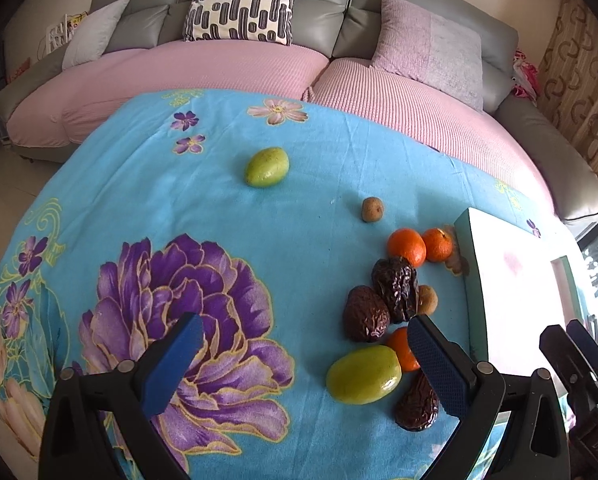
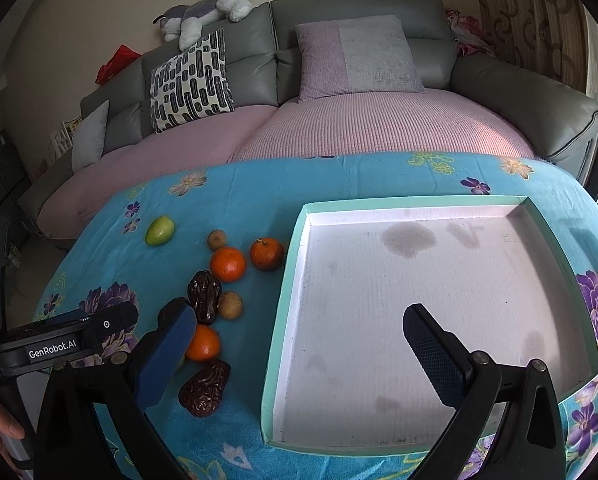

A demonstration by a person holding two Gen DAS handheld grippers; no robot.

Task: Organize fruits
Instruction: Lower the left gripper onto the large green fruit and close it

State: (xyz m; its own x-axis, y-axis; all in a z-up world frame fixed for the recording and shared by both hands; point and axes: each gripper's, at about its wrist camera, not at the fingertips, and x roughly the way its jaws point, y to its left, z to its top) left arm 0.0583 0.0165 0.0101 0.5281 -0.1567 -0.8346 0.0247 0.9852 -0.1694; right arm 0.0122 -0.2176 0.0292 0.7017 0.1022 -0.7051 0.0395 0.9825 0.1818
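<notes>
Both sets of jaws gape empty. The left gripper hangs over the table, the near green fruit lying at its four o'clock, long axis crosswise. The right gripper hovers above the bare tray.

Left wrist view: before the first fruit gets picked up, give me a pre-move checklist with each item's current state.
1. Left tongs open and holding nothing: ok.
2. Right tongs open and holding nothing: ok.
3. Box holds no fruit, room to receive: ok.
4. Nearest green fruit unobstructed from above: ok, though an orange and a date sit close against it.
5. Far green fruit lies apart from the cluster: ok.
6. Box interior clean: not ok, dark stains show.
</notes>
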